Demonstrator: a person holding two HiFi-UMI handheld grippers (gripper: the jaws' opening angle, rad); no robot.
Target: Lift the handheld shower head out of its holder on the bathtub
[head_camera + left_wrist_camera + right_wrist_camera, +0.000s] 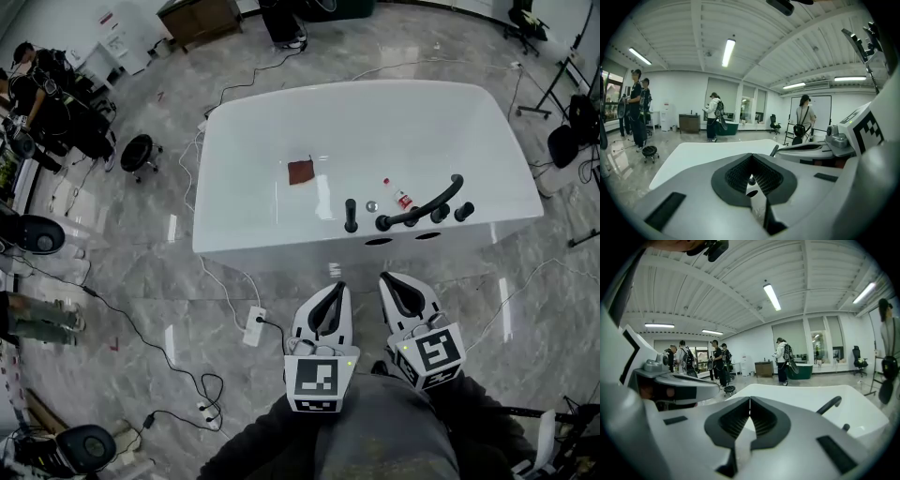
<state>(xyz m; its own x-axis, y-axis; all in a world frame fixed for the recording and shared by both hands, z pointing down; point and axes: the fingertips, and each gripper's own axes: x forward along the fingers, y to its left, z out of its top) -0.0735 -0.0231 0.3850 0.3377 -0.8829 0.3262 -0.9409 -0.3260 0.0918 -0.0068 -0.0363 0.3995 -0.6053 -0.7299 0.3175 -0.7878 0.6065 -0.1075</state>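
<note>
A white bathtub (253,122) stands ahead of me on the marble floor. On its near rim a slim black shower head (350,216) stands upright in its holder, left of a long curved black spout (419,206) and two black knobs (463,212). My left gripper (336,289) and right gripper (389,279) hover side by side over the floor just short of the tub, both shut and empty. In the left gripper view the left gripper (751,157) points at the tub rim, with the shower head (774,150) beyond. In the right gripper view the right gripper (750,399) faces the spout (829,405).
Inside the tub lie a brown cloth (301,172), a small red-and-white bottle (403,199) and the drain (371,205). A power strip (254,325) and cables trail on the floor at the left. A black stool (139,152) and several people stand further left.
</note>
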